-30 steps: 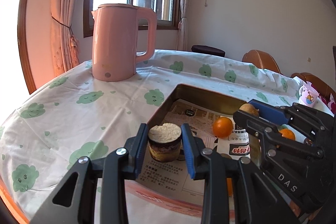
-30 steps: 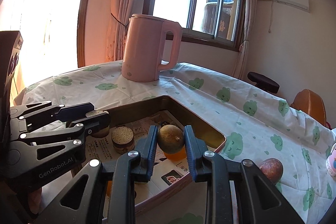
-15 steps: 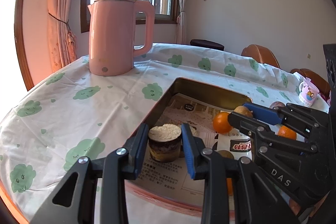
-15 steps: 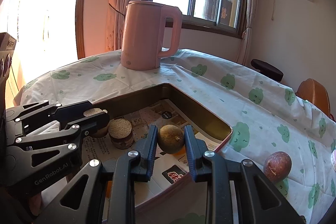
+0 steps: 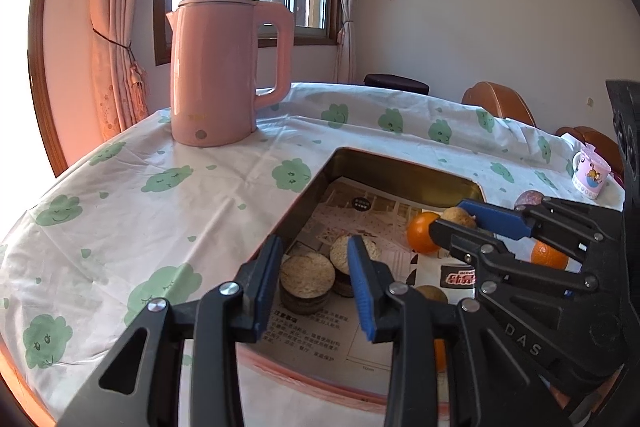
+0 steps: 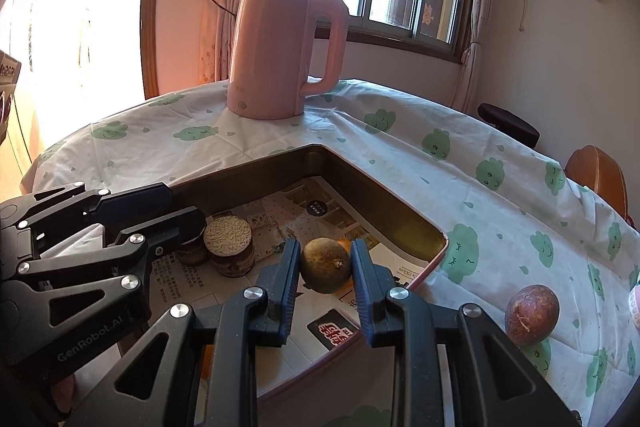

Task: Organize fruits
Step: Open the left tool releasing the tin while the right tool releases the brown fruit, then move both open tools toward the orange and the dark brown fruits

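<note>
With the left gripper (image 5: 316,279) being opened around the cut fruit stub (image 5: 307,283) at lower centre, the round brownish fruit (image 6: 325,265) clamped by the right gripper (image 6: 325,275) could be dropped onto the tray (image 6: 400,223) oranges if released carelessly.

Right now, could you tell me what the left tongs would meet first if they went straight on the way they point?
Probably the brown cork-topped round slice standing between the opening left tongs, then the newspaper lining of the metal tray. Depth is hard to judge here.

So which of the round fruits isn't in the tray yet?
The dark reddish-purple fruit, alone on the tablecloth outside the tray; the brownish-green one is held in the right tongs over the tray.
</note>
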Tool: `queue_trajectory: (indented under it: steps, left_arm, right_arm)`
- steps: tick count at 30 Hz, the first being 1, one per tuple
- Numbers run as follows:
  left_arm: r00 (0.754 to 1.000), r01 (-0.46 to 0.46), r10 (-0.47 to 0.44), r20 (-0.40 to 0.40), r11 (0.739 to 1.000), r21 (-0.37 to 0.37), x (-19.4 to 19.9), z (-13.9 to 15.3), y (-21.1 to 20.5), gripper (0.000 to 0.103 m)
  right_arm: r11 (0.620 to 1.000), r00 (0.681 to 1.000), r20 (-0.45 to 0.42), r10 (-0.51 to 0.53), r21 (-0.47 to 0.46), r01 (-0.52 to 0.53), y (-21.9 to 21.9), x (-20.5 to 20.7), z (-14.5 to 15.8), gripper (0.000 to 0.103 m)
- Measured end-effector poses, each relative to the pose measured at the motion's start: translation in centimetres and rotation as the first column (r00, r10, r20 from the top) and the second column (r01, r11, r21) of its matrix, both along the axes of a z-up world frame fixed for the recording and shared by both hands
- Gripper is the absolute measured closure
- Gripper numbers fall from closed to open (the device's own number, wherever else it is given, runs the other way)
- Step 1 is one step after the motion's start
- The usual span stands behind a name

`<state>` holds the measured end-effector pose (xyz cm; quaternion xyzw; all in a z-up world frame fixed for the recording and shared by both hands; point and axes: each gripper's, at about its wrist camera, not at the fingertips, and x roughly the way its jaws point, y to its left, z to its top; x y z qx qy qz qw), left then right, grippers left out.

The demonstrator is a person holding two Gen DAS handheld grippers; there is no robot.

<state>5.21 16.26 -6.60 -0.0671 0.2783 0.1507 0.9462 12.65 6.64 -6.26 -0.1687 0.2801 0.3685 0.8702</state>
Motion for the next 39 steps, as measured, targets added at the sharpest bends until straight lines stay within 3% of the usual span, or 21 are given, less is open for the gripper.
queue_trajectory:
  steps: [1, 4, 7, 10, 15, 19, 29, 33, 39]
  left_arm:
    - [1.0, -0.004, 0.004, 0.004, 1.0, 0.008, -0.1, 0.1, -0.1, 0.053]
    - [1.0, -0.016, 0.016, 0.024, 1.0, 0.015, -0.5, 0.2, 0.0, 0.051]
    - [0.999, -0.02, 0.019, 0.038, 1.0, 0.019, -0.7, 0.4, 0.0, 0.044]
    - [0.997, -0.025, 0.023, 0.067, 0.999, 0.036, -1.2, 0.7, -0.3, 0.034]
    - [0.995, -0.017, 0.014, 0.094, 0.999, 0.03, -1.7, 0.9, -0.8, 0.032]
    - [0.994, 0.011, -0.013, 0.108, 1.0, 0.023, -1.8, 1.2, -2.1, 0.031]
    - [0.985, 0.13, -0.136, 0.106, 0.99, 0.06, -1.5, 1.8, -7.2, 0.028]
    - [0.981, 0.166, -0.172, 0.085, 0.984, 0.069, -1.0, 1.5, -8.6, 0.028]
    - [0.977, 0.203, -0.207, 0.046, 0.976, 0.074, -0.3, 0.9, -9.8, 0.028]
  right_arm:
    - [1.0, 1.0, -0.001, -0.003, -0.005, 0.003, 0.1, 0.1, 0.0, 0.074]
    - [1.0, 1.0, 0.01, -0.026, -0.016, 0.026, 0.1, 0.1, -0.1, 0.055]
    - [0.999, 0.999, 0.008, -0.044, 0.007, 0.044, -0.4, 0.2, 0.1, 0.049]
    - [0.997, 0.997, 0.028, -0.065, 0.041, 0.064, -1.1, 0.0, 0.6, 0.048]
    - [0.993, 0.992, 0.065, -0.106, 0.06, 0.102, -3.8, -1.3, 1.2, 0.048]
    - [0.981, 0.983, 0.048, -0.179, 0.086, 0.174, -8.9, -2.3, 1.7, 0.048]
    - [0.906, 0.908, -0.034, -0.418, 0.055, 0.419, -21.5, -4.1, -0.1, 0.048]
    - [0.896, 0.897, -0.091, -0.433, 0.064, 0.439, -23.0, -3.4, -1.0, 0.048]
    - [0.911, 0.904, -0.14, -0.405, 0.021, 0.411, -22.0, -2.7, -2.5, 0.048]
